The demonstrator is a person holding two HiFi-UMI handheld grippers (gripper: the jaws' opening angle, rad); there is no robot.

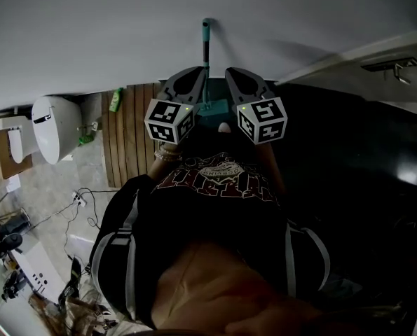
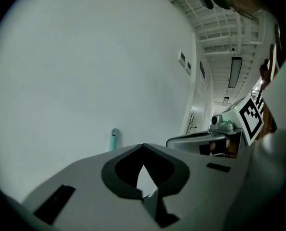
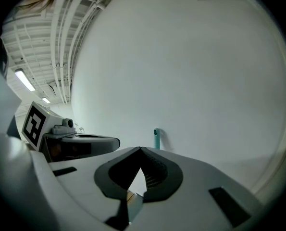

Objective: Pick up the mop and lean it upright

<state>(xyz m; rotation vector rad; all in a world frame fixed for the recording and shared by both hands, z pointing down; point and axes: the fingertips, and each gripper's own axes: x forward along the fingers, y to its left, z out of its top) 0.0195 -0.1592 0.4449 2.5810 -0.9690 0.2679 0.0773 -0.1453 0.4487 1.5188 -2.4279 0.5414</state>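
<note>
Head view. Nearest the lens: person's dark printed shirt (image 1: 215,180), filling 6 o'clock.

Past it at centre, left gripper (image 1: 197,75) and right gripper (image 1: 233,74) side by side, both pointing toward 12 o'clock. Each carries its marker cube; the noses angle inward toward each other.

Mop (image 1: 207,51) at 12 o'clock, between the two noses. It stands upright against the white wall (image 1: 124,26), teal grip at the top, teal head on the floor at the wall's foot. Neither claw is on the handle.

At 10 o'clock a wooden slat mat (image 1: 131,135) with a green bottle (image 1: 115,100) at its far end. White toilet (image 1: 54,128) at 9 o'clock. Cables (image 1: 82,198) on the pale floor at 8 o'clock.

Left gripper view. Own jaws low at centre, clenched tip to tip with nothing between them; bare wall shows through the slot behind the tips. Teal top of the mop handle pokes up at 7 o'clock, beyond the jaws and apart from them. Right gripper and its cube at 3 o'clock.

Right gripper view. Own jaws clenched the same way, empty. Mop handle top just above the tips, near centre, standing off against the wall. Left gripper and its cube at 9 o'clock. Ceiling lights and pipes at 10 o'clock.
</note>
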